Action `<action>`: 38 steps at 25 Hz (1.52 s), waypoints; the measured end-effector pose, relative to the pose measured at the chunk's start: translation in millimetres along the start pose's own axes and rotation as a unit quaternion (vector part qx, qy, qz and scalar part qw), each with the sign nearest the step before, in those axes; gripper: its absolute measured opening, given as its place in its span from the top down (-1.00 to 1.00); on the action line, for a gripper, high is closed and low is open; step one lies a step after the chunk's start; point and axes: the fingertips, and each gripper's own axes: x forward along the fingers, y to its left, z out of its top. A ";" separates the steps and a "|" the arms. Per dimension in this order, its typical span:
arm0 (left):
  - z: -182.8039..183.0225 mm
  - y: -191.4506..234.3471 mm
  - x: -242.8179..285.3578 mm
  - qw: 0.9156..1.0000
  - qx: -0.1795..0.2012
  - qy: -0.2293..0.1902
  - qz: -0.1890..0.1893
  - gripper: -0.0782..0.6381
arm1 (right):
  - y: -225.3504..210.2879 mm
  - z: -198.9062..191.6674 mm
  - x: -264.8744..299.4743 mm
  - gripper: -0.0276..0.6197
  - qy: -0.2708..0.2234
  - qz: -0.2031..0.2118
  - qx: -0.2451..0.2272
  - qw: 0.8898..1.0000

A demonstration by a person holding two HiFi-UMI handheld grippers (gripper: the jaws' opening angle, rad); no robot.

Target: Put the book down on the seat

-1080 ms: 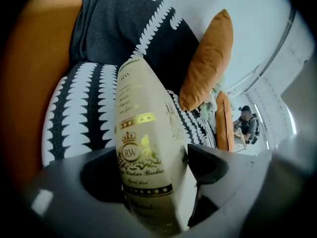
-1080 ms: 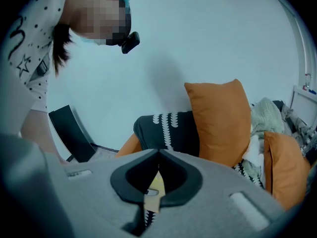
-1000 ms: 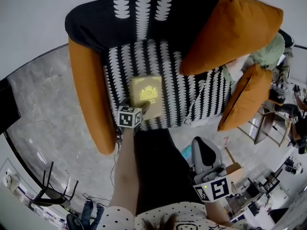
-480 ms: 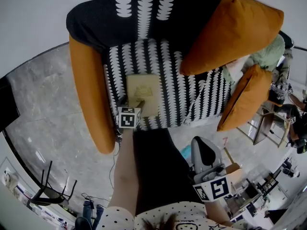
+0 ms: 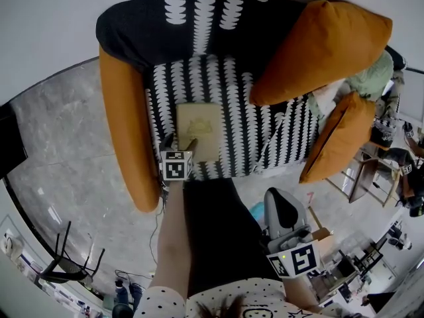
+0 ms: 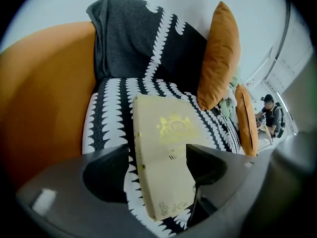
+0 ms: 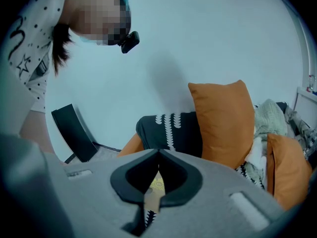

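Fingers (image 6: 106, 175) of the left gripper (image 6: 157, 151) stand spread wide, though they have just been closing a little, and neither pad appears to press on anything. The book (image 6: 163, 133) lies between them with its near end in the gap and its cream cover with the gold crest facing up. It rests flat on the black-and-white seat (image 6: 109, 113), reaching away from the fingertips toward the backrest. The orange armrest (image 6: 44, 98) is off to the fingers' left, and the big orange cushion (image 6: 220, 53) is beyond them to the right. In the head view one finger seems to hover over the near left corner of the cover while the other sits just beside the book's edge; whether either grazes it I cannot tell. I judge the putting-down itself done and the letting-go the step in hand. The next move calls for drawing the left gripper up and back toward the person, clear of the cover, so that the upper finger does not catch the corner and drag or flip the book. Well to the right, and nearer the person's body, the right gripper (image 7: 158, 155) points toward the chair with its fingers pressed together at the tips and nothing pinched between them. The book shows only far beyond them, and this gripper looks to have no part in the step.
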 end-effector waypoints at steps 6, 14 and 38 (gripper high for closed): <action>23.3 -13.6 -6.2 0.998 0.014 -0.041 0.037 0.05 | -21.5 10.4 -8.0 0.91 -0.008 0.003 -0.001 1.000; 26.8 7.7 -20.9 0.995 0.020 -0.066 0.077 0.52 | -4.0 10.1 -3.8 0.91 -0.011 0.008 -0.013 1.000; 85.5 -29.7 -119.0 0.985 0.033 -0.149 0.083 0.79 | 27.6 52.2 -32.1 0.91 -0.057 0.028 -0.036 0.997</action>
